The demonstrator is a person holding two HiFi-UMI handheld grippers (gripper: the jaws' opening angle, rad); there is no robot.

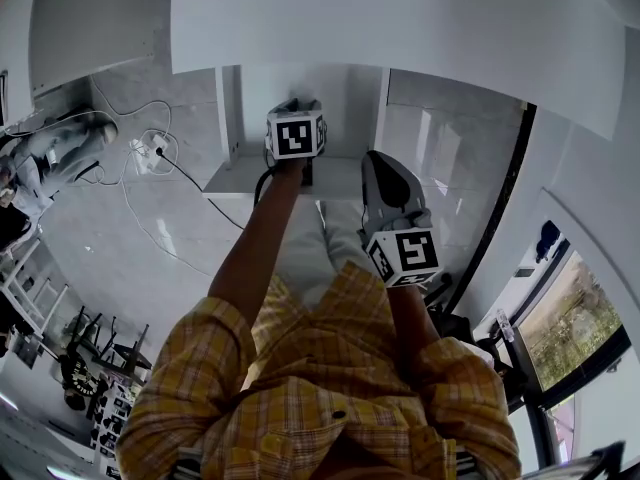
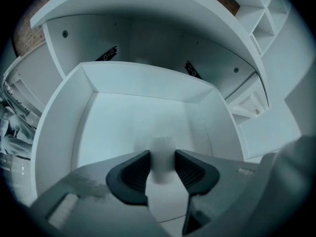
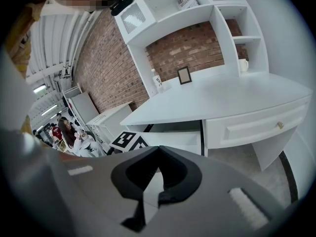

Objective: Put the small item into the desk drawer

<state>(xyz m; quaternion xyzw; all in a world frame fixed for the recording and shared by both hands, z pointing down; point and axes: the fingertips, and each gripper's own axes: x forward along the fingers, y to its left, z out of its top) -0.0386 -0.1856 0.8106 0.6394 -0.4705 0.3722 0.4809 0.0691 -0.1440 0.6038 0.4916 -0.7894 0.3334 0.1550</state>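
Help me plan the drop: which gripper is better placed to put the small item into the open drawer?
Left. The left gripper holds the small item right above the open drawer, while the right gripper is shut, empty and back from the desk.

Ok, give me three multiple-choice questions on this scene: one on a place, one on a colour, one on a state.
1. Where is the left hand-held gripper? A) over a sink B) over the open drawer C) inside a fridge
2. What colour is the drawer? A) brown B) black C) white
3. The right hand-held gripper is: A) shut, empty B) wide open C) gripping a cup

Answers: 1 B, its view looks down into the drawer past the small item it clamps; 2 C, its walls show white; 3 A, its jaws meet with nothing between.
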